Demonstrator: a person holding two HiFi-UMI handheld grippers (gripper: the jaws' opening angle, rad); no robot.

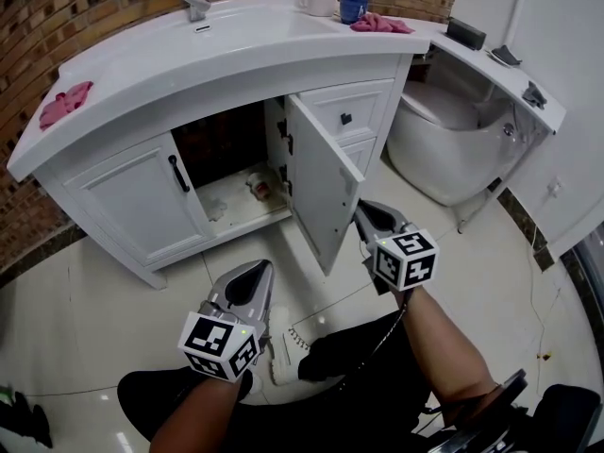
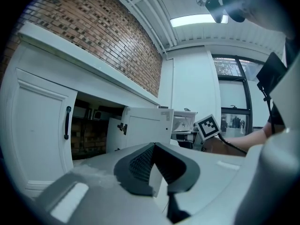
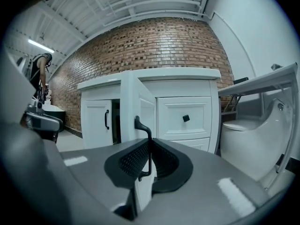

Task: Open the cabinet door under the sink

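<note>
Two doors under the sink, and the job largely done. Furthest left, a closed door, its bar handle untouched. Next, low and well clear of the cabinet, the left gripper: jaws pressed together on nothing, idle above the floor. Then the dark gap of the cupboard, with a pale shelf and brick visible inside. Right of that, the open door, swung out to roughly square with the cabinet front. At its outer face, the right gripper, jaws closed round the door handle. Further right, two drawers, both shut. Judged complete in substance: door off its frame and standing wide. Left to do, probably only letting go of the handle and drawing back, or perhaps a little more swing if wanted.
</note>
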